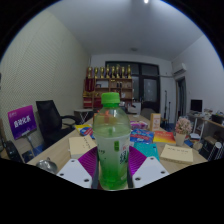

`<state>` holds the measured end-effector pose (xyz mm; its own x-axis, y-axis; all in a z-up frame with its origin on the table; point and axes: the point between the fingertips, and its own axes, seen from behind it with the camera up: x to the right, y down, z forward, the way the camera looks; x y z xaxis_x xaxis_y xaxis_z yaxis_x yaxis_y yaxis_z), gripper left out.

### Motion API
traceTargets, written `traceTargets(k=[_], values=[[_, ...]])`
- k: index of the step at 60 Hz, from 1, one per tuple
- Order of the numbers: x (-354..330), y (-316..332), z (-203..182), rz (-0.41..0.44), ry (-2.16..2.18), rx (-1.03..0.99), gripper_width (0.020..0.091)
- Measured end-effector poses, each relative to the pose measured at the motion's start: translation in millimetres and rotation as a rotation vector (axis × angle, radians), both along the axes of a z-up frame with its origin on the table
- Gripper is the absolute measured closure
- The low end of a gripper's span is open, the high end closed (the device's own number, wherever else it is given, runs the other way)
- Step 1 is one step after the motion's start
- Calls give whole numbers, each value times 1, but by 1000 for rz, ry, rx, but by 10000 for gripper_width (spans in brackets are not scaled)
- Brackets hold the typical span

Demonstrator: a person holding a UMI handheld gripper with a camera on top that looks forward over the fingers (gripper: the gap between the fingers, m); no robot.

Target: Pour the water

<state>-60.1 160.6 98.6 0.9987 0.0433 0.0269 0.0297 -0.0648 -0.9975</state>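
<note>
The gripper [112, 172] is clamped on a clear green-tinted plastic bottle with a green cap [111, 140], both purple pads [90, 160] pressing its sides. The bottle stands upright above a cluttered wooden table [60, 148]. Behind the bottle a brown cardboard box [155, 121] sits; left of the bottle stands a black office chair [50, 117].

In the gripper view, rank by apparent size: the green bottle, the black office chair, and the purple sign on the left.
1. Green bottle, between the fingers of the gripper; it looms largest mainly because it is nearest the camera.
2. Black office chair.
3. Purple sign, only slightly smaller than the chair, so that order is unsure.
</note>
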Motion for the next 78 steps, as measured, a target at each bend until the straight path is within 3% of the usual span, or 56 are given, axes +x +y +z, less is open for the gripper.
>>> traceTargets(k=[3,13,25,34,37,41,55,71,78], values=[[13,3,13,13,9,-12,702],[-10,-5,-15,106,26,-36,694],[-7,-2,-9,94,44,2,684],[-1,-15,-11,112,54,-54,540],[-4,-20,-12,117,42,-73,450],[-2,-30,-10,123,21,-94,254],[14,-102,18,101,14,-92,255],[20,-248,44,86,-30,-105,260],[14,-307,54,120,-21,-93,264]])
